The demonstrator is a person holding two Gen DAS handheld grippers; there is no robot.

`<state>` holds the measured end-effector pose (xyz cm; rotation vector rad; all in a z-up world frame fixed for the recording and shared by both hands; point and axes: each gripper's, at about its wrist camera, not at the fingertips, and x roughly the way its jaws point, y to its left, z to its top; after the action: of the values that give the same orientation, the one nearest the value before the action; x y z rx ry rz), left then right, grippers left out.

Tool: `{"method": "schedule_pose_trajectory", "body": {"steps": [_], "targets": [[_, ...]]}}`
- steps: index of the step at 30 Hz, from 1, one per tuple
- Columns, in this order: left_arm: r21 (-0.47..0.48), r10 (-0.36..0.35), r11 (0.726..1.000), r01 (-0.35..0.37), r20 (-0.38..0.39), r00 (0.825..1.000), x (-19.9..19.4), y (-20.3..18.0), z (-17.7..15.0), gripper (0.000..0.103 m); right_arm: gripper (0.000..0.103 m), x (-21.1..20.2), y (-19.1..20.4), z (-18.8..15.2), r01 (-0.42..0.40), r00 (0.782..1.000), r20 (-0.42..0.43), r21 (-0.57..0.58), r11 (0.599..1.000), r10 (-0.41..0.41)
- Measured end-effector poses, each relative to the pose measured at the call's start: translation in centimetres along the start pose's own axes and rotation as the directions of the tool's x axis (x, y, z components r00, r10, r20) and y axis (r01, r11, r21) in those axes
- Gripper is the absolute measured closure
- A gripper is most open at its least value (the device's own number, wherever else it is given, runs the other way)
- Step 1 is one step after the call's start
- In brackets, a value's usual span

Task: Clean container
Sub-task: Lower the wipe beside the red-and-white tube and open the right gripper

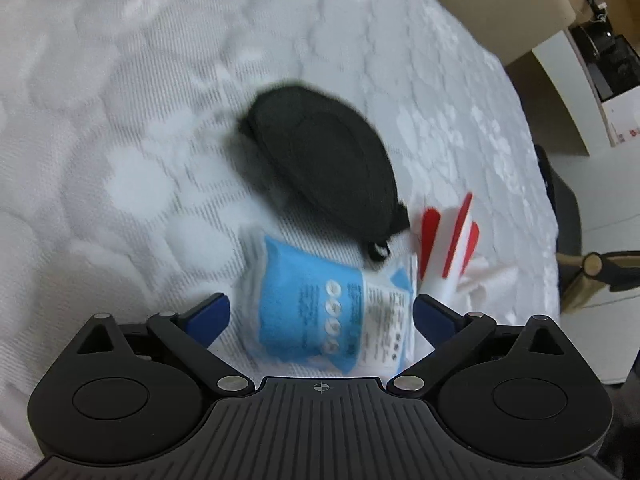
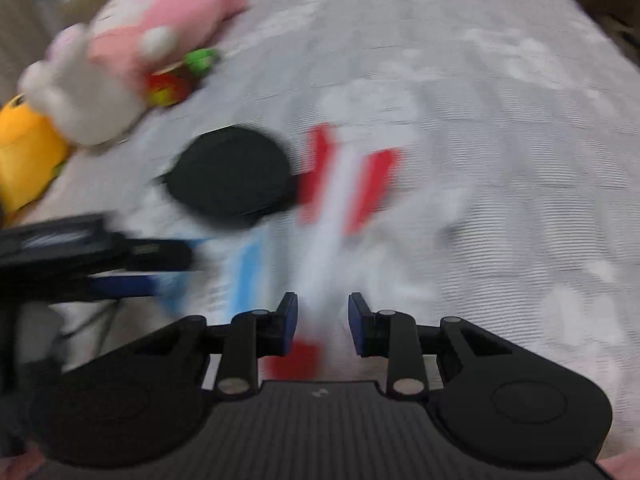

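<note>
A blue and white wipes packet (image 1: 332,320) lies on the white patterned cloth, between the wide-open fingers of my left gripper (image 1: 322,316). A black oval pouch (image 1: 324,164) lies just beyond it. A white toy rocket with red fins (image 1: 448,240) lies to the right of the pouch. In the right wrist view the rocket (image 2: 344,196) runs toward me and its body sits between the fingers of my right gripper (image 2: 322,320), which stand partly open with gaps on both sides. The pouch (image 2: 232,176) is to its left. That view is motion-blurred.
A pink and white plush toy (image 2: 132,52) and a yellow plush (image 2: 24,152) lie at the far left. My left gripper shows in the right wrist view (image 2: 100,256) at the left. The round table's edge (image 1: 536,128), beige furniture and a chair are to the right.
</note>
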<state>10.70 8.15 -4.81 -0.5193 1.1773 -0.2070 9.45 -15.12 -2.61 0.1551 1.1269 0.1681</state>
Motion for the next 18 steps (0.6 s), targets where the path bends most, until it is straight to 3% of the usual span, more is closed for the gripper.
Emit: {"method": "schedule_pose_trajectory", "body": {"steps": [3, 6, 8, 9, 11, 14, 18], "targets": [[0.078, 0.029, 0.996, -0.036, 0.081, 0.996, -1.3, -1.0, 0.1, 0.002, 0.058, -0.5, -3.3, 0.5, 0.029, 1.000, -0.004, 0.130, 0.991, -0.028], [0.180, 0.071, 0.979, -0.098, 0.150, 0.986, -1.9, -2.7, -0.5, 0.002, 0.051, -0.8, -6.3, 0.3, -0.074, 0.997, 0.004, 0.301, 0.951, 0.076], [0.251, 0.120, 0.953, -0.167, 0.192, 0.974, -2.4, -3.9, -1.6, 0.002, 0.039, -1.5, -7.0, -0.5, -0.128, 0.992, 0.047, 0.355, 0.926, 0.119], [0.281, 0.139, 0.939, -0.200, 0.223, 0.965, -2.9, -4.5, -2.2, 0.002, 0.038, -2.0, -7.2, -0.9, -0.150, 0.989, 0.075, 0.368, 0.918, 0.131], [0.323, 0.149, 0.914, -0.245, 0.296, 0.944, -4.0, -5.7, -3.8, 0.002, 0.034, -3.3, -6.4, -2.0, -0.157, 0.982, 0.150, 0.317, 0.935, 0.114], [0.354, 0.134, 0.894, -0.275, 0.375, 0.918, -5.9, -7.0, -6.4, 0.002, 0.029, -5.1, -3.8, -3.5, -0.040, 0.971, 0.238, 0.173, 0.984, -0.003], [0.360, 0.154, 0.883, -0.302, 0.386, 0.910, -6.2, -7.8, -9.3, 0.001, 0.019, -5.7, -0.3, -5.5, 0.085, 0.947, 0.312, -0.005, 0.996, -0.079]]}}
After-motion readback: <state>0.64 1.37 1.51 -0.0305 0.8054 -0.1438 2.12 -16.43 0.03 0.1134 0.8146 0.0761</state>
